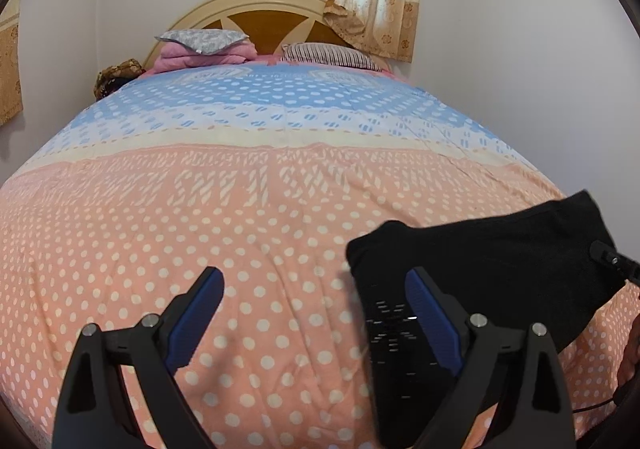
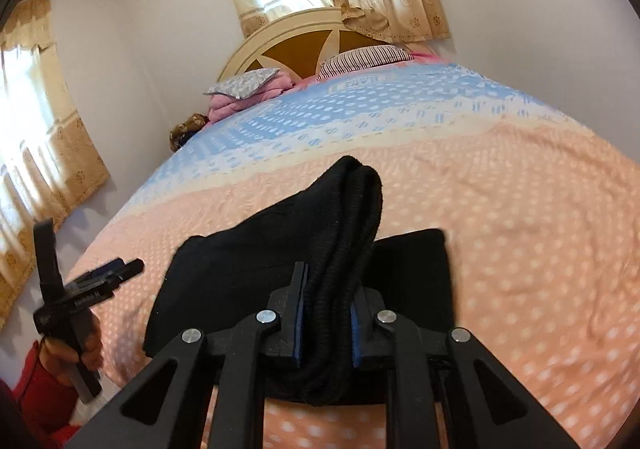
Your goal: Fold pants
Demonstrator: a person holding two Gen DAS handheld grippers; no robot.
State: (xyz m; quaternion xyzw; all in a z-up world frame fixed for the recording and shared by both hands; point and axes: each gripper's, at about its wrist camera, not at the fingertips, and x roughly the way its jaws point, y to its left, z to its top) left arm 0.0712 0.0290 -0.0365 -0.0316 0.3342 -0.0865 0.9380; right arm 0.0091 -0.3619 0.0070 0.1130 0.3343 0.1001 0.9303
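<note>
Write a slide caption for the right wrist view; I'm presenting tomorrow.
Right gripper clamps a bunched fold of black pants above the polka-dot bedspread.

the right gripper (image 2: pixel 327 301) covers the near edge of the black pants (image 2: pixel 248 273), so the fold there is hidden. the bedspread (image 2: pixel 540 269) blurs at right. in the left wrist view the pants' right end perhaps runs behind a dark fitting.
</note>
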